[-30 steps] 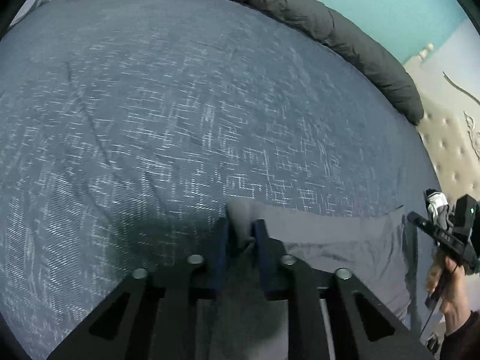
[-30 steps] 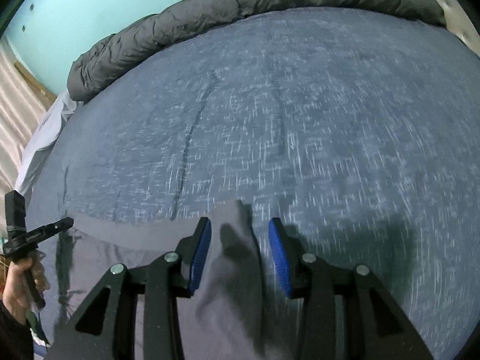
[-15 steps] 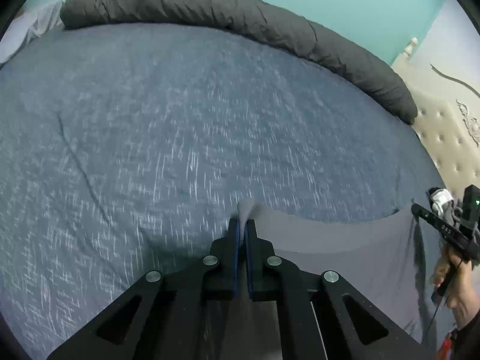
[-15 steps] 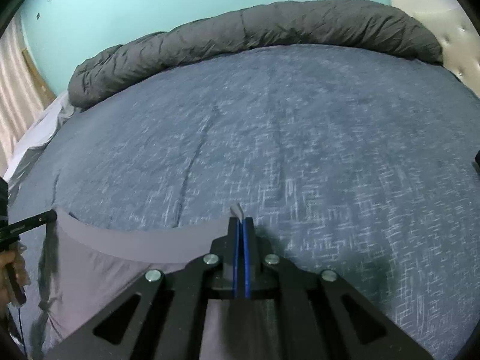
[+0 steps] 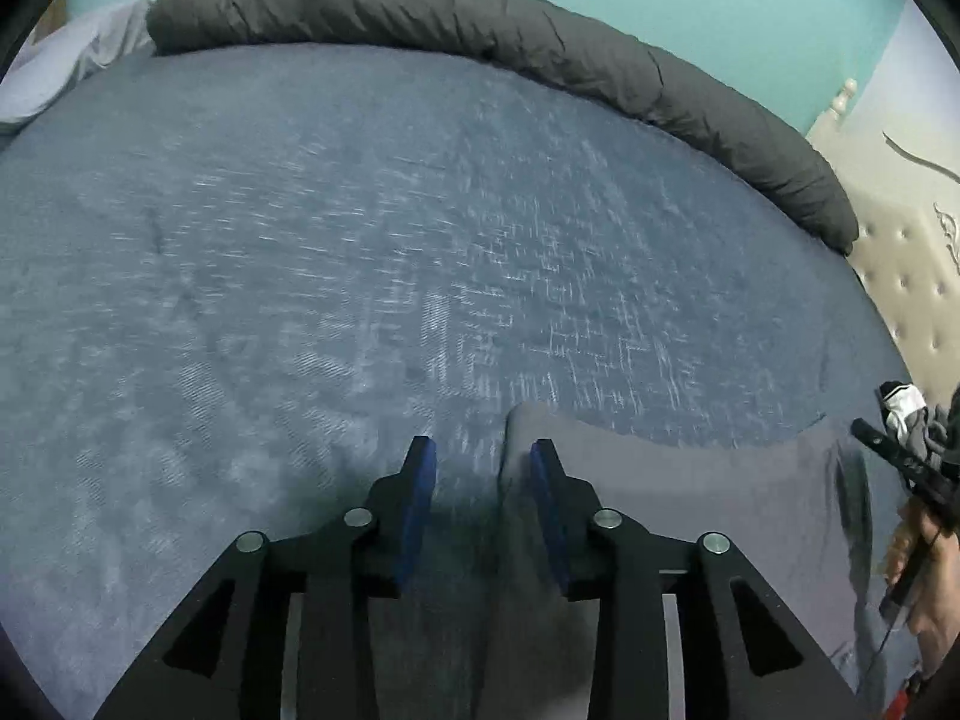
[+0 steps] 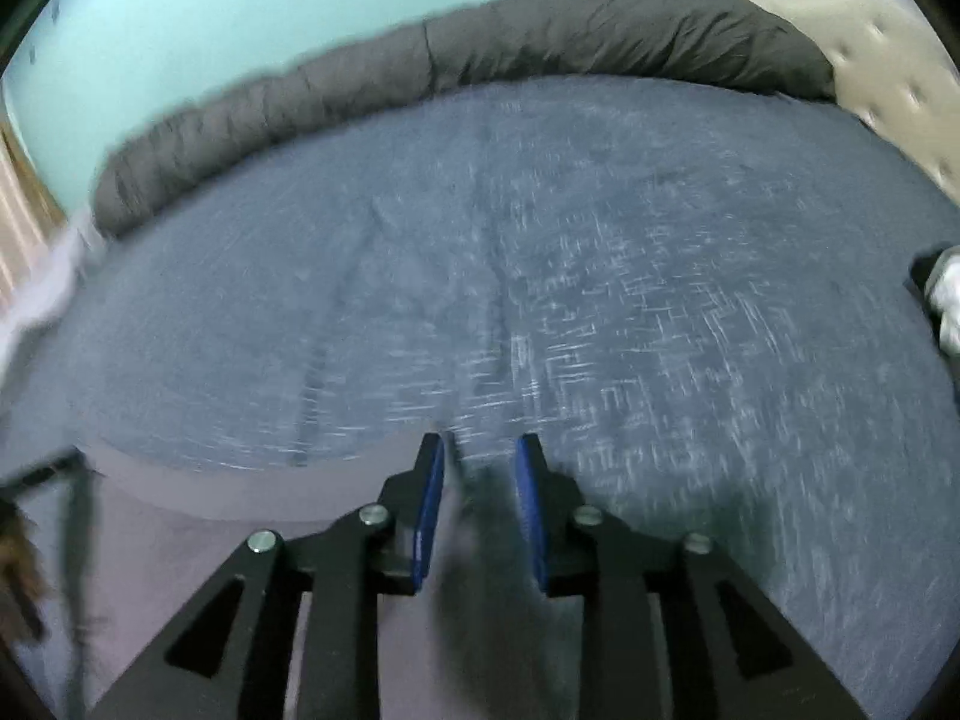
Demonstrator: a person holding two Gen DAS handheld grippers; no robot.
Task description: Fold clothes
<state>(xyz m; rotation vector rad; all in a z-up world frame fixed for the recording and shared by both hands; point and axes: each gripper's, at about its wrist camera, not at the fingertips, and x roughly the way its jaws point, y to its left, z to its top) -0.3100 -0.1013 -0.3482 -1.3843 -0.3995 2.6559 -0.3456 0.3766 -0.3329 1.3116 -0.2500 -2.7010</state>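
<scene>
A flat grey garment lies on the blue bedspread. My left gripper is open, and the garment's left corner rests between its blue pads, against the right pad. In the right wrist view the same garment spreads to the left. My right gripper is open too, with the garment's right corner just inside its left pad. The right gripper and the hand holding it also show at the left wrist view's right edge.
A rolled dark grey duvet runs along the bed's far edge under a teal wall. A beige tufted headboard stands at the right. A black and white bundle of clothes lies beyond the garment's right end. White bedding sits far left.
Half a second ago both grippers were shut on the garment's corners. Both have since opened, and the corners lie on the bed. The views have tilted up toward the duvet.
</scene>
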